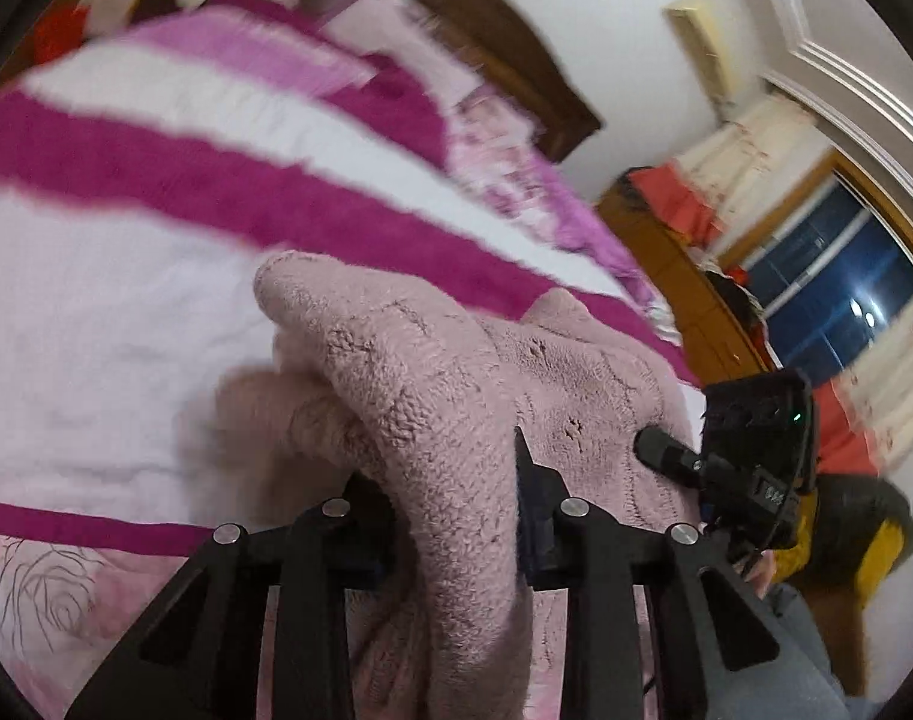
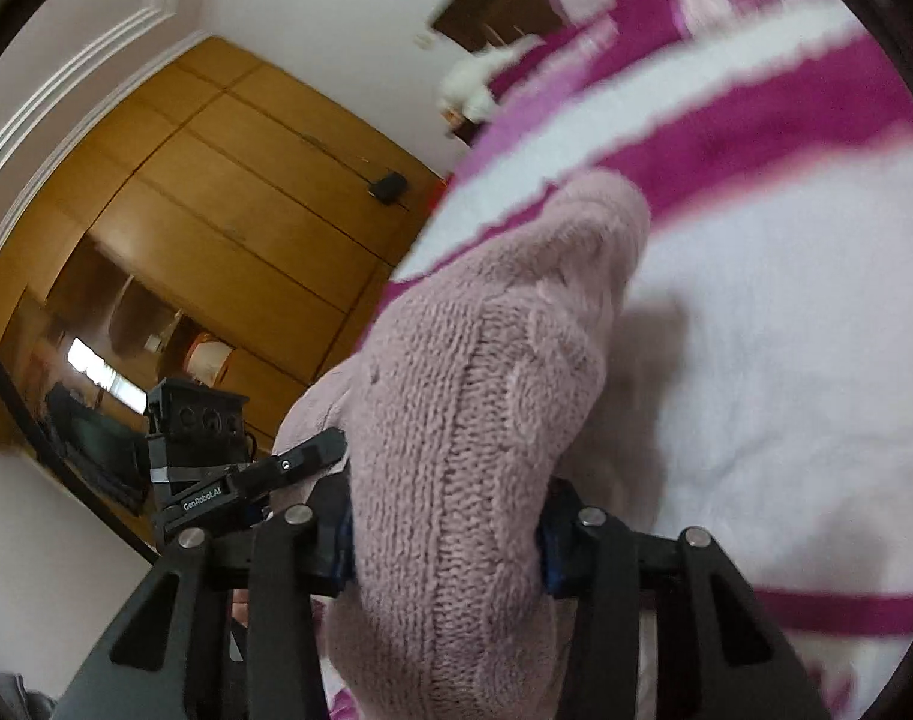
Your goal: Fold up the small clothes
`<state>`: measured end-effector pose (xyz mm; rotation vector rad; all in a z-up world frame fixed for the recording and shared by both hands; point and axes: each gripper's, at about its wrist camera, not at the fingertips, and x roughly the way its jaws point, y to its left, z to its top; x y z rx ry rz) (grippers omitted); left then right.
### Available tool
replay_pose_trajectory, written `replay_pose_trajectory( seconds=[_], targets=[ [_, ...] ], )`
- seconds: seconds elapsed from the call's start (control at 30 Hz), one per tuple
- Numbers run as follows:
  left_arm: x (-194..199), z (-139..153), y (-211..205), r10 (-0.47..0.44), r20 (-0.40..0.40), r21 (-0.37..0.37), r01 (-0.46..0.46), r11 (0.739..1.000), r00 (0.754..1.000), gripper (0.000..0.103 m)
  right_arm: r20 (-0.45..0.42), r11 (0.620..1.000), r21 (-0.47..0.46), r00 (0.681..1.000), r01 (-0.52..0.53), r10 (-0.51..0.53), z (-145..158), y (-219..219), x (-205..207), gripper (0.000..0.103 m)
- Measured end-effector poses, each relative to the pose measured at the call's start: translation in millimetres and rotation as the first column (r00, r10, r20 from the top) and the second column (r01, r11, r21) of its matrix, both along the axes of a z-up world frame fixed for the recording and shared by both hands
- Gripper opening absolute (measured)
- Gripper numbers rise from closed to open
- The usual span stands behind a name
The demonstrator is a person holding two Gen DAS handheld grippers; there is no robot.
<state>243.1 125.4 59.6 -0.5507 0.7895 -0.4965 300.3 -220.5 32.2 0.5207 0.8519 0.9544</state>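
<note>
A small dusty-pink garment is held up over the bed by both grippers. In the left wrist view its fleecy inner side (image 1: 432,372) drapes over my left gripper (image 1: 456,510), which is shut on a fold of it. In the right wrist view its cable-knit outer side (image 2: 486,372) bulges between the fingers of my right gripper (image 2: 444,534), which is shut on it. The right gripper also shows in the left wrist view (image 1: 750,456) at the garment's right edge. The left gripper shows in the right wrist view (image 2: 246,474) at the garment's left edge. The fingertips are hidden by cloth.
The bed below carries a magenta, pink and white striped blanket (image 1: 156,168), (image 2: 756,300). A dark wooden headboard (image 1: 486,42) stands behind it. A wooden wardrobe (image 2: 216,192) stands left of the bed. A window (image 1: 828,288) and a person's leg (image 1: 804,660) lie to the right.
</note>
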Motion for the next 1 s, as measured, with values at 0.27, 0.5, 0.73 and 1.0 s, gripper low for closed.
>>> replay_pose_trajectory(
  seconds=[0.27, 0.5, 0.73, 1.0],
  targets=[
    [-5.7, 81.7, -71.9, -0.091, 0.108, -0.048, 0.096, 0.994, 0.99, 0.007, 0.114, 0.997, -0.066, 0.993, 0.05, -0.042, 108.6, -91.1, -34.1, 0.047],
    [41.3, 31.5, -133.8, -0.125, 0.055, -0.006, 0.126, 0.992, 0.991, 0.007, 0.109, 0.992, -0.08, 0.99, 0.097, -0.088, 63.9, -154.2, -2.4, 0.049],
    [84.2, -88.2, -144.5, -0.121, -0.162, -0.074, 0.111, 0.991, 0.979, 0.02, -0.16, 0.984, -0.018, 0.971, 0.175, -0.176, -73.7, -190.3, 45.5, 0.058],
    [10.0, -71.0, -116.5, -0.159, -0.195, -0.06, 0.15, 0.987, 0.968, 0.054, -0.17, 0.981, 0.013, 0.967, 0.192, -0.187, -53.5, -222.3, -28.9, 0.081]
  ],
)
